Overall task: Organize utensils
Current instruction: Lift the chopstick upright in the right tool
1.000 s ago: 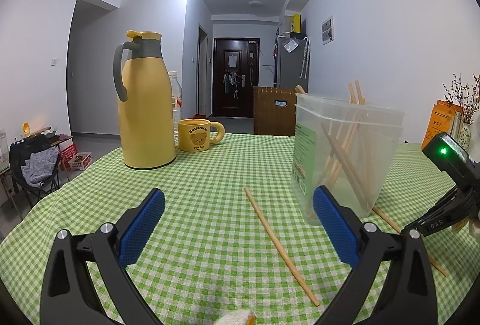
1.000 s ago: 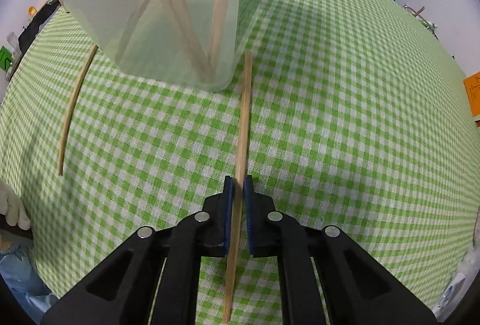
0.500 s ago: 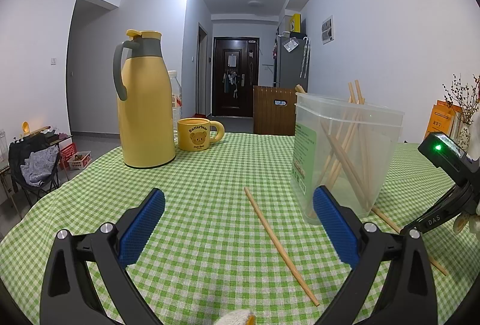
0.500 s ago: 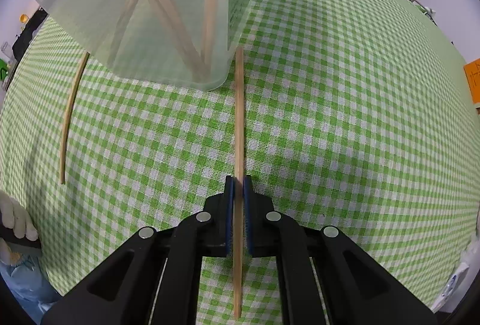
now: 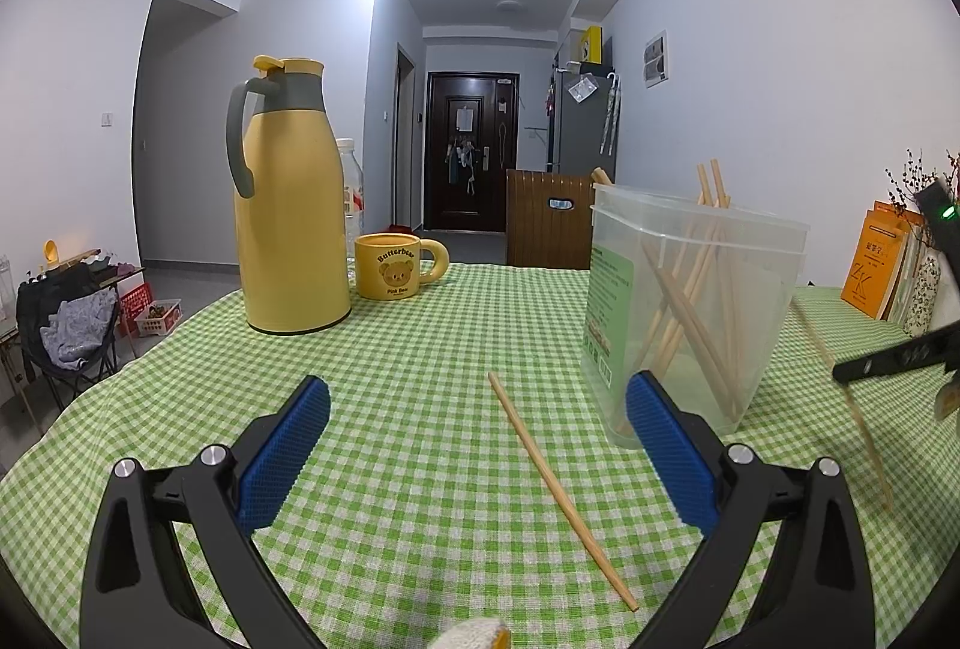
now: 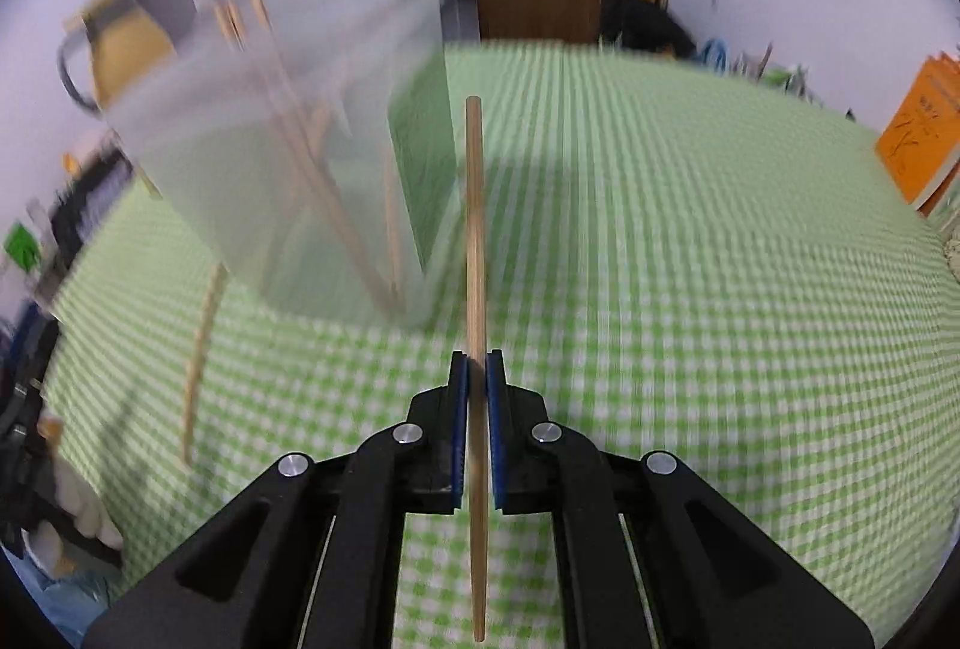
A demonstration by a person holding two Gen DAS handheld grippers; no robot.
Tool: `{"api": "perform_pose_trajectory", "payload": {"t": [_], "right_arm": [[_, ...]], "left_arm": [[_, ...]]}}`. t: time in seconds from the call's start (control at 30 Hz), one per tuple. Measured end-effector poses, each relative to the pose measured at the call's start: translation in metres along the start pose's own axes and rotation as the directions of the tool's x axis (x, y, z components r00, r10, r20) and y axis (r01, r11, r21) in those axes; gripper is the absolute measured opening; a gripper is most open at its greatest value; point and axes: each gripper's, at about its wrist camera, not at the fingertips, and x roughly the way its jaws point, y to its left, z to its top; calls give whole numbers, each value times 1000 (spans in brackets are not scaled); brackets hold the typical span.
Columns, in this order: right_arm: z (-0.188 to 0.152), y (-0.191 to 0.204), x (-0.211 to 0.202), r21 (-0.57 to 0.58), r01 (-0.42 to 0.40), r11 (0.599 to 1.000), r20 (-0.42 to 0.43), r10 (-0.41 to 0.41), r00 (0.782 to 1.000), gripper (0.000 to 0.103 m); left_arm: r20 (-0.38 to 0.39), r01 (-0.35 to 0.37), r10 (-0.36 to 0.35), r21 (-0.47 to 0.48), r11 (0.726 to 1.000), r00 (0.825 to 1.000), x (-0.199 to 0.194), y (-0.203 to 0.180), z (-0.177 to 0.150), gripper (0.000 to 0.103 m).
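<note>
right jaws (image 6: 477,367) tight on chopstick (image 6: 474,229) — green checked tablecloth (image 6: 690,259), white-walled room

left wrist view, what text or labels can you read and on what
"Butterbear" and "Pink Bear": on the yellow mug.
"ZK": large letters on the orange book; the print above them is too small to read.
Green label on the clear tub: too small to read.
Papers on the door: unreadable.

I'm in a home: green checked tablecloth (image 5: 420,349), yellow thermos jug (image 5: 291,205), bear mug (image 5: 396,266), dark front door (image 5: 471,151).
</note>
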Motion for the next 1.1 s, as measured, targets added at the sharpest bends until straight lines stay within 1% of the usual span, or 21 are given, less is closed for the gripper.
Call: {"api": "perform_pose_trajectory", "payload": {"t": [0.07,0.1,0.13,0.17,0.2,0.27,0.3,0.5,0.63,0.7,0.77,0.83,0.87,0.93,1.0,1.03,1.1], "right_arm": [[-4,-3,-15,-4,0,1000,95,0,995,6],[-7,-2,-23,-6,5,1000,158,-4,987,6],[-10,-3,-28,-6,9,1000,201,-7,980,6],[-14,-3,-33,-6,13,1000,248,-11,969,6],[-19,-4,-40,3,8,1000,311,-8,950,6],[-29,-4,-49,15,-11,1000,394,4,919,6],[-33,-4,-51,12,-6,1000,428,0,904,6],[-49,0,-54,-12,45,999,559,-31,829,6],[-58,7,-56,-21,77,997,602,-49,797,6],[-61,7,-59,-26,77,997,615,-45,787,6],[-62,10,-56,-29,76,997,614,-42,788,6],[-63,11,-55,-33,77,996,613,-41,789,6],[-64,10,-56,-35,76,996,614,-39,789,6],[-65,11,-55,-32,68,997,611,-35,791,7],[-66,12,-54,-30,70,997,603,-38,797,7],[-66,12,-53,-28,65,997,598,-35,801,6],[-67,12,-53,-29,61,998,594,-32,804,7]], "left_arm": [[-2,0,0,-1,1000,1000,0,1,0,96],[-3,1,-1,-2,1000,1000,0,1,-1,96],[-3,1,-1,-3,1000,1000,0,0,-1,96],[-3,1,-1,-2,1000,1000,0,1,-1,96],[-4,1,-1,-1,1000,1000,0,0,-1,96],[-4,1,-1,-2,1000,1000,0,0,-1,96],[-4,0,0,-2,1000,1000,0,0,-1,96],[-8,5,-5,-2,1000,1000,1,1,-1,96],[-4,-9,9,-2,1000,1000,0,1,-2,96],[3,-23,23,-7,1000,1000,-1,2,-2,96],[-2,-33,33,-10,999,999,0,3,-2,96],[11,-45,45,-19,999,999,-2,5,0,96],[3,-40,40,-26,999,999,-3,6,2,96],[-42,-22,20,-40,999,999,-1,7,10,96],[-120,19,-25,-56,998,992,5,7,23,96],[-161,29,-38,-57,998,986,10,6,29,96],[-232,25,-36,-50,998,972,18,3,41,96]]}}
